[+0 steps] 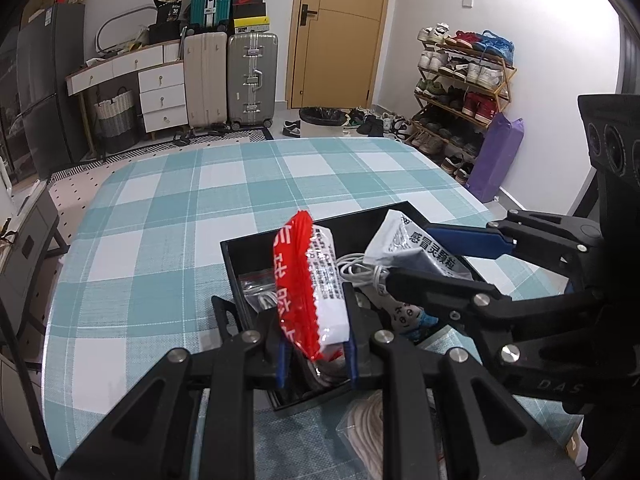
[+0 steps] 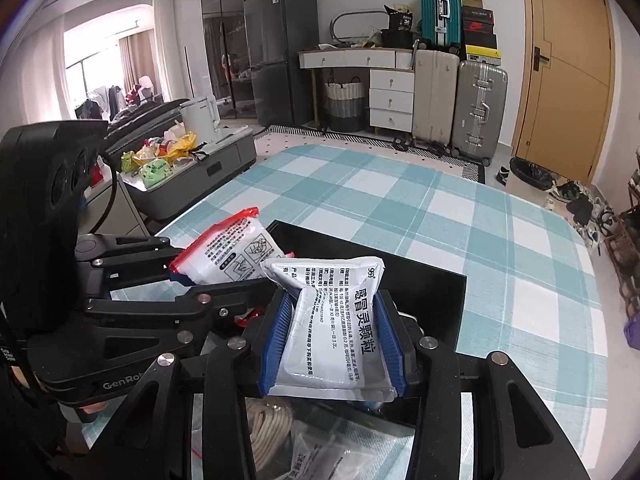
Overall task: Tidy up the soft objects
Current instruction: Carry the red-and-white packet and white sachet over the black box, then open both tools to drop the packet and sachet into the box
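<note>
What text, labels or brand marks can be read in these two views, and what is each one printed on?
"感冒灵颗粒": on the white sachet in the right gripper.
"999": small logo, same sachet's upper edge.
"GenRob", cut off: on the left gripper, seen from the right wrist.
"DAS", cut off: on the right gripper's body.
"38": black bag on the dresser.
Red-and-white packet: large characters edge-on, unreadable.
Fine print on both packets: too small.
</note>
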A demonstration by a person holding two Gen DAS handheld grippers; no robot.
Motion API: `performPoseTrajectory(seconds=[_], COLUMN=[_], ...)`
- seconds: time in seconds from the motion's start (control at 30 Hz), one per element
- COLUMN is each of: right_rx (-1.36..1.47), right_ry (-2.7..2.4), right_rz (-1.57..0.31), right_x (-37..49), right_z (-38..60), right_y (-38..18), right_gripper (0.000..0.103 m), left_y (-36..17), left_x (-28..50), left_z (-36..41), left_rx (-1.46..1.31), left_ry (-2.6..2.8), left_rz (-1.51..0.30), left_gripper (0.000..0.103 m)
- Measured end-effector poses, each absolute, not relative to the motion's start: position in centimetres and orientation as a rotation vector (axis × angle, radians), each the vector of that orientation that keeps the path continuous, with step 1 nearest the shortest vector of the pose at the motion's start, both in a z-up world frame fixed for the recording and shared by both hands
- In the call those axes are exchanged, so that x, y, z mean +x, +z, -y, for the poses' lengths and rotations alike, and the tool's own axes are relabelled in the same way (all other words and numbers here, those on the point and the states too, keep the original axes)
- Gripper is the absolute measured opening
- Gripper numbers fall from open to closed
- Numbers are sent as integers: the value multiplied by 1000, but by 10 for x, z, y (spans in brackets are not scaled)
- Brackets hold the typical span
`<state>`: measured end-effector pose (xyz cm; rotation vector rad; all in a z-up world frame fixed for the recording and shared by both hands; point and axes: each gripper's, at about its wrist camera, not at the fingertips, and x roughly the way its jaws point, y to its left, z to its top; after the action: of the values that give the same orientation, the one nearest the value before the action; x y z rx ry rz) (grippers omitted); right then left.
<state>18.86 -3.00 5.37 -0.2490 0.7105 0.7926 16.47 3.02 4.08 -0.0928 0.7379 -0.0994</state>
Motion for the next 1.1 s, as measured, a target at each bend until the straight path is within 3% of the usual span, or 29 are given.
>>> performPoseTrajectory(seconds=[0.5,1.0,1.03,1.1], right_rx=[-279,-292,-290,-285], right_ry=[748,663,663,660], right_rz=[-693,-647,-645,-643], right_x=[213,204,202,199], right_z=[29,56,59,63], right_y=[41,50,51,53], right_gripper=[43,82,83,84], left_y=[33,31,31,30], left_x=[174,176,176,176], left_z=[-23,-21,-20,-17], left_rx=[-85,-82,-79,-67], left_ry=[-112,-118,-118,-119], left_rz=[-765,-770,-773,-788], left_gripper=[19,20,22,37])
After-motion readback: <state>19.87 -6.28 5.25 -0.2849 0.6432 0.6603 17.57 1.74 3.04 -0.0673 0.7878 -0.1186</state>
